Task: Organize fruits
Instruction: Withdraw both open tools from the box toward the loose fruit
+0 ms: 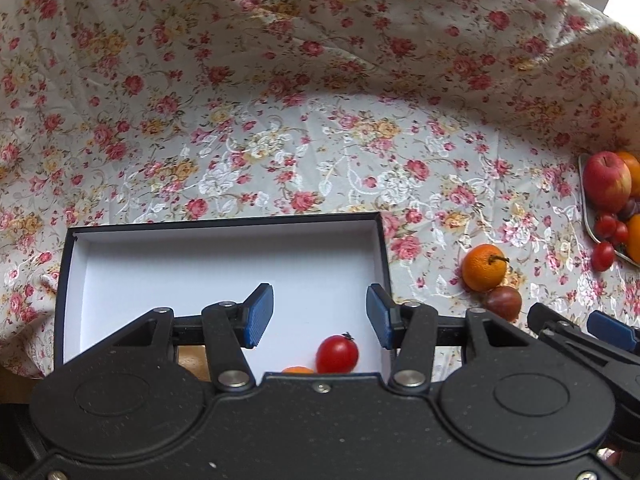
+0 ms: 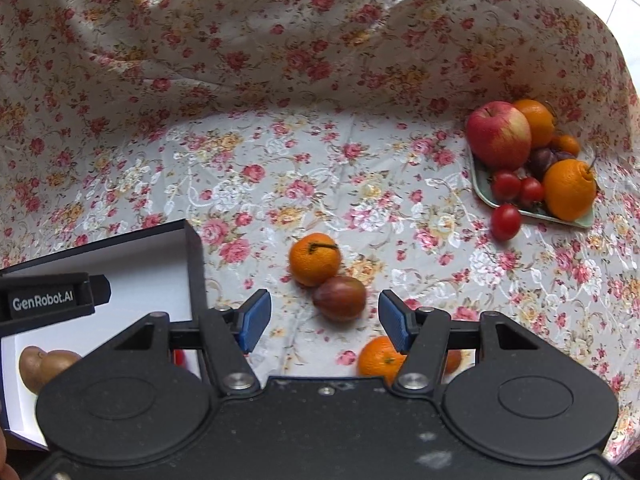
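My left gripper (image 1: 320,316) hangs open over a white box with dark walls (image 1: 224,256); nothing is between its blue pads. A cherry tomato (image 1: 337,354) and part of an orange fruit (image 1: 298,370) lie in the box below it. My right gripper (image 2: 324,322) is open above the floral cloth, with a dark plum (image 2: 339,298) on the cloth between and just beyond its fingertips. A mandarin (image 2: 315,259) touches the plum. Another mandarin (image 2: 378,356) lies under the right finger. Two brown kiwis (image 2: 44,364) rest in the box (image 2: 192,256) at the left.
A pale green tray (image 2: 532,212) at the far right holds an apple (image 2: 499,134), oranges (image 2: 570,190), plums and cherry tomatoes; one tomato (image 2: 505,221) lies just off its edge. Floral cloth (image 2: 280,60) rises in folds behind. The left gripper's body (image 2: 52,302) shows in the right wrist view.
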